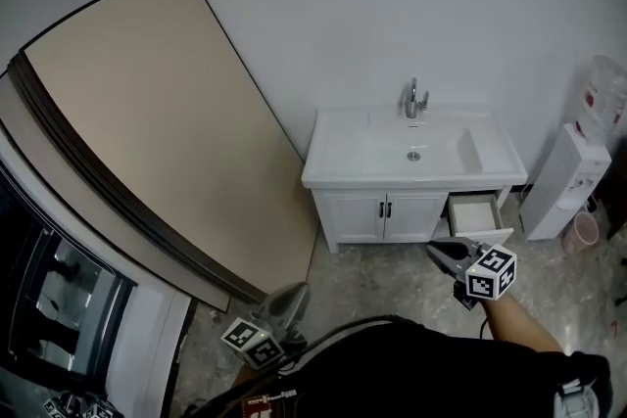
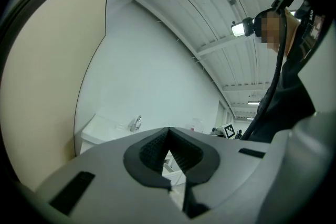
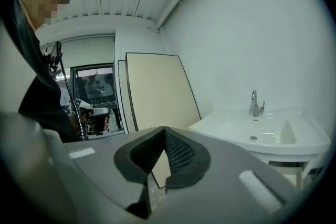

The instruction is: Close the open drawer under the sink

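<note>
We have not yet started the closing itself; the drawer [image 1: 478, 213] stands pulled out at the right of the cabinet under the sink [image 1: 411, 152], far across the floor, untouched; the whole push is left; its front faces near, its long axis seemingly running near to far; our right gripper [image 1: 446, 252] and left gripper [image 1: 286, 301] both have jaws together, empty.

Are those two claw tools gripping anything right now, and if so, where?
Nothing is held. The left gripper and the right gripper both have their jaws together with nothing between them. The open drawer is ahead, apart from both.
</note>
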The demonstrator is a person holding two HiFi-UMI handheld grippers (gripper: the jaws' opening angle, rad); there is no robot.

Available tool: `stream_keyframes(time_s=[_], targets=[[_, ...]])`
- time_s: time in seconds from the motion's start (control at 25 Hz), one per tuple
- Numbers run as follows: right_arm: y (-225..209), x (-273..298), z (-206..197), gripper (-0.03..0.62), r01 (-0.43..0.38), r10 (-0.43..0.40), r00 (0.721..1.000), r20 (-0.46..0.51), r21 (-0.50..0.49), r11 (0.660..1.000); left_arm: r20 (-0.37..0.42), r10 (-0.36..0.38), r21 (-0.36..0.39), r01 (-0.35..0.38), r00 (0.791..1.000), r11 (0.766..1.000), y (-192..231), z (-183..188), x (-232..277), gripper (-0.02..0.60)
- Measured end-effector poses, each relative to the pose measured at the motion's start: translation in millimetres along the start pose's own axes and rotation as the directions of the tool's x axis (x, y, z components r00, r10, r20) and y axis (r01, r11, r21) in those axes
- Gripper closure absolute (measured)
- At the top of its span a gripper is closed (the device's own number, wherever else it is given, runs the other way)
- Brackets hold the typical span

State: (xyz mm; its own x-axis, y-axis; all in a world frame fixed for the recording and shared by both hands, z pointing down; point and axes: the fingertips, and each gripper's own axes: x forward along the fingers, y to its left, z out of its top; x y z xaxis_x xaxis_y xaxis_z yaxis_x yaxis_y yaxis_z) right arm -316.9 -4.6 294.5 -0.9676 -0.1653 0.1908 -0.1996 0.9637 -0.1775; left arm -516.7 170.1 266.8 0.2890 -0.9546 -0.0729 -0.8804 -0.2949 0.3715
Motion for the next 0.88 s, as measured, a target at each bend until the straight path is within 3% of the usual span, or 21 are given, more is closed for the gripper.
stream_keyframes(time_s=[0.32,0.56,0.88], targets=[[-23,48,6,0.592,-0.003,0.003,0.999,-0.039,0.005,1.000,-0.006,0.021,-0.043,-0.021,1.000,0.999,51,4,13,0.581],[-75,98,22,0.592,-0.062,0.062,0.998,-0.032,0.006,0.998,-0.011,0.077,-0.036,-0.078,0.997,0.996,94,18,55,0.581],[-155,79,40,0.592,-0.156,0.156,0.988,0.007,-0.054,0.986,0.059,0.162,0.033,-0.164,0.985,0.986,60,14,125,0.581]])
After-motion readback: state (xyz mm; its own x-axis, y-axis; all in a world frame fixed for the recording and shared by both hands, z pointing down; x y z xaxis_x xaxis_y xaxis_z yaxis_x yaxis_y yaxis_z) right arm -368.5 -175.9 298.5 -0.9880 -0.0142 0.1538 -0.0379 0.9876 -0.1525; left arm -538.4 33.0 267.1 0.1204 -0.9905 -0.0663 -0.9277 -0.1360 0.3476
